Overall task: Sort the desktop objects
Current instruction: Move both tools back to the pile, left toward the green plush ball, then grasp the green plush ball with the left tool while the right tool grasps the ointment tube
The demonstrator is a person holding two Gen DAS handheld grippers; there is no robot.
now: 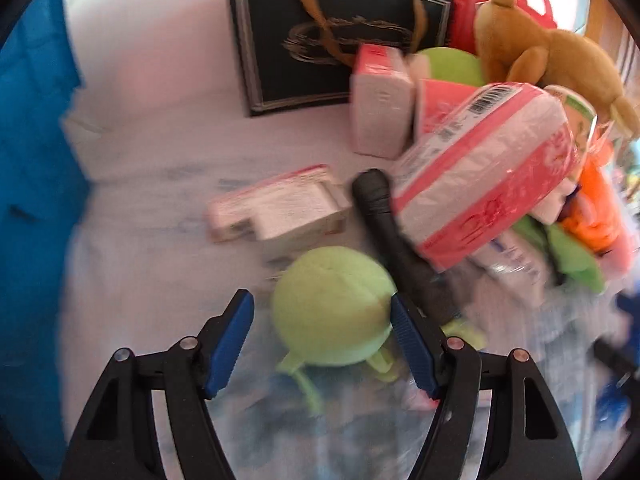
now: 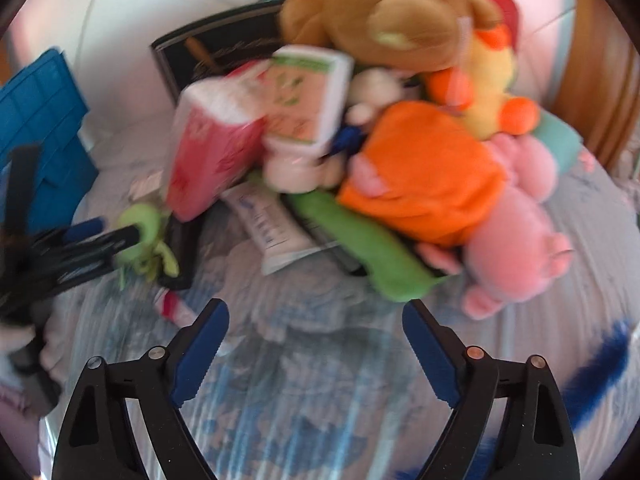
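Observation:
A light green plush ball (image 1: 332,308) with thin legs lies on the blue-patterned cloth between the fingers of my left gripper (image 1: 320,298). The right pad (image 1: 412,348) is at the ball's edge and the left pad (image 1: 228,344) stands a little apart from it, so the gripper is open. In the right wrist view the left gripper (image 2: 108,232) shows at the left with the green plush (image 2: 140,232) at its tip. My right gripper (image 2: 314,306) is open over bare cloth, short of a pile of toys and packs. Both views are blurred.
The pile holds a brown plush bear (image 1: 540,52), a pink tissue pack (image 1: 480,172), an orange plush (image 2: 424,168), a pink plush (image 2: 520,248), a green cloth (image 2: 360,248) and a white tube (image 2: 272,228). A black framed board (image 1: 332,40) lies behind and a blue crate (image 1: 36,160) stands left.

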